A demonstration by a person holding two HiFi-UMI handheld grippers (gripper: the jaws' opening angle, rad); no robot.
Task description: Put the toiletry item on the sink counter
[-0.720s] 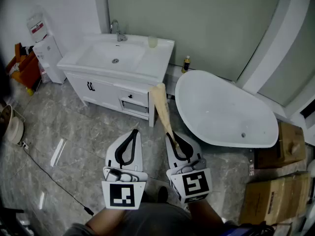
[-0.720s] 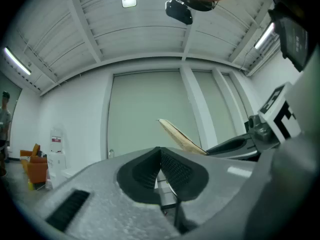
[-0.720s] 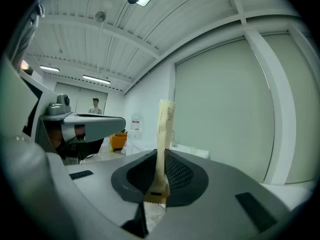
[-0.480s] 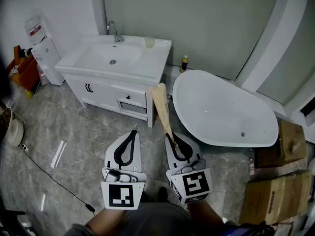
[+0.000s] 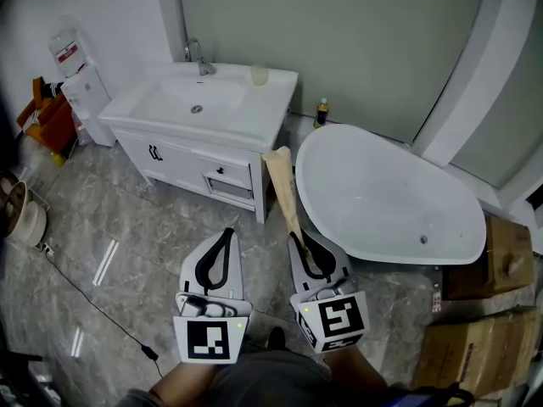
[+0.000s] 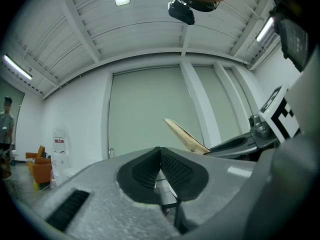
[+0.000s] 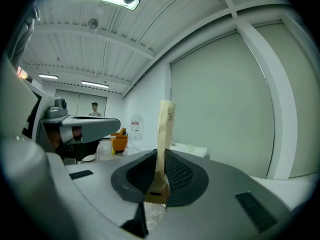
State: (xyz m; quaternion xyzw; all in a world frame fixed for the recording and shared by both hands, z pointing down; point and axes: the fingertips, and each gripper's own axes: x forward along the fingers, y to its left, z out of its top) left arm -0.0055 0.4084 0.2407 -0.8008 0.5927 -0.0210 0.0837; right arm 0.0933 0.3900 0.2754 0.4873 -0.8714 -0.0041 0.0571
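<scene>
A long tan paper-wrapped toiletry packet (image 5: 284, 189) sticks up and forward out of my right gripper (image 5: 299, 239), which is shut on its lower end. In the right gripper view the packet (image 7: 164, 134) rises upright from between the dark pads. My left gripper (image 5: 226, 234) hangs beside it, shut with nothing in it; its pads meet (image 6: 160, 158) in the left gripper view, where the packet (image 6: 184, 136) shows to the right. The white sink counter (image 5: 259, 108) stands ahead and to the left, above the floor, well beyond both grippers.
On the counter are a faucet (image 5: 197, 55) and a pale cup (image 5: 260, 75). A white bathtub (image 5: 386, 197) lies to the right, with a small bottle (image 5: 321, 113) behind it. Cardboard boxes (image 5: 475, 346) sit at the right, a water dispenser (image 5: 83, 91) at the left, a cable (image 5: 93, 308) on the floor.
The head view has drifted slightly, so the counter and tub sit a little lower and to the right. Both grippers keep their places, the right one still holding the packet.
</scene>
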